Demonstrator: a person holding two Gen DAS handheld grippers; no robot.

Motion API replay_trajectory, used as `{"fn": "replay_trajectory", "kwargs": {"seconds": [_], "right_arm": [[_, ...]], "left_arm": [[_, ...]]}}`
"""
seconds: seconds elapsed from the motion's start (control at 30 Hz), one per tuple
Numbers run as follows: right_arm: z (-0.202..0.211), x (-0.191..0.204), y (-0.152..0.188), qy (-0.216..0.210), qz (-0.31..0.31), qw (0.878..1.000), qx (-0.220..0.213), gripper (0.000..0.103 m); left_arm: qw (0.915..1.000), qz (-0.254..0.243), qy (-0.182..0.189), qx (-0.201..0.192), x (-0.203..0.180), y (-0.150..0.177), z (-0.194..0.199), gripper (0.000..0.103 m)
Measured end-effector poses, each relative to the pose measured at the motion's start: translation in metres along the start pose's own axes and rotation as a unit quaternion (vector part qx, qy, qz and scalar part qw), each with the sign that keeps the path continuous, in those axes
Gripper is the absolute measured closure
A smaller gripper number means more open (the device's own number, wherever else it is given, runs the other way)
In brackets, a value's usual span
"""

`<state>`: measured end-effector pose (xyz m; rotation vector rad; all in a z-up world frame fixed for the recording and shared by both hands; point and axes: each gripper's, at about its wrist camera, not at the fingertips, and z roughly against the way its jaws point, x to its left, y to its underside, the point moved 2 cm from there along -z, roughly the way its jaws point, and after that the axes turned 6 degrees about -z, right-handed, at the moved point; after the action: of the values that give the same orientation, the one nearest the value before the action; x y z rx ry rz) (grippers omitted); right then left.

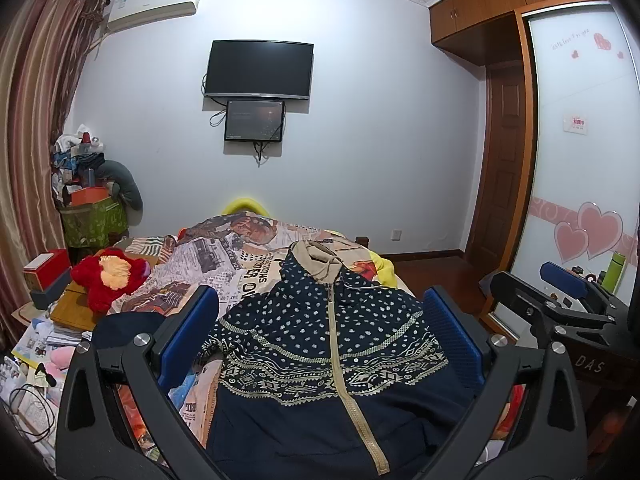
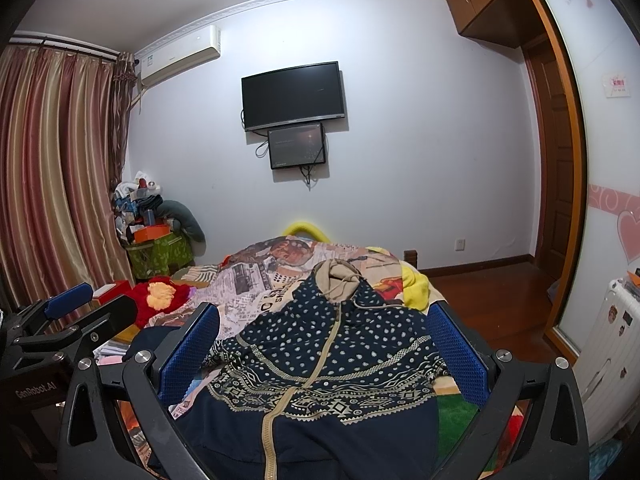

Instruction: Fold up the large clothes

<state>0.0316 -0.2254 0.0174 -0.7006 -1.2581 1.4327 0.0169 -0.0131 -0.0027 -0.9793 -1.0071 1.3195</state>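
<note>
Hoodie [image 1: 320,344] between open left tongs [image 1: 320,336]

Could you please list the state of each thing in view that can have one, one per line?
Hooded jacket: laid flat on the bed, zipped up, hood at the far end, not yet folded.
Left gripper: jaws open, holding nothing.
Right gripper: jaws open, holding nothing.
Television: screen dark.
Small screen: lit dimly.
Curtain: drawn.
Wooden door: shut.
</note>
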Motion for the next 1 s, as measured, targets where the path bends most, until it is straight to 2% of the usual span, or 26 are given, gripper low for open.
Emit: {"fn": "replay_trajectory", "kwargs": {"seconds": [0.2,0.27,0.5,0.7,0.8,0.9,1.0], "right_arm": [[-0.005,-0.003,0.0,0.002,0.001,1.0,0.005,0.0],[-0.005,-0.001,-0.009,0.001,0.001,1.0,0.007,0.0],[-0.038,-0.004,-0.003,0.005,-0.004,1.0,0.03,0.0],[-0.101,-0.012,0.001,0.012,0.003,0.998,0.061,0.0],[-0.141,-0.019,0.001,0.016,0.003,0.996,0.088,0.0],[-0.181,-0.025,0.003,0.003,-0.005,0.994,0.108,0.0],[-0.222,-0.024,0.005,-0.015,-0.01,0.99,0.139,0.0]], "left_arm": [[1.0,0.008,-0.003,0.005,0.007,0.002,-0.004,0.0],[0.9998,0.015,-0.007,0.007,0.012,0.003,-0.008,0.0],[0.9992,0.025,-0.029,0.01,0.038,0.003,-0.03,0.0],[0.9964,0.048,-0.063,0.031,0.082,0.004,-0.066,0.0],[0.9934,0.048,-0.093,0.048,0.11,0.01,-0.09,0.0],[0.9882,0.046,-0.123,0.079,0.14,0.023,-0.117,0.0],[0.981,0.073,-0.139,0.114,0.182,0.046,-0.144,0.0]]}}
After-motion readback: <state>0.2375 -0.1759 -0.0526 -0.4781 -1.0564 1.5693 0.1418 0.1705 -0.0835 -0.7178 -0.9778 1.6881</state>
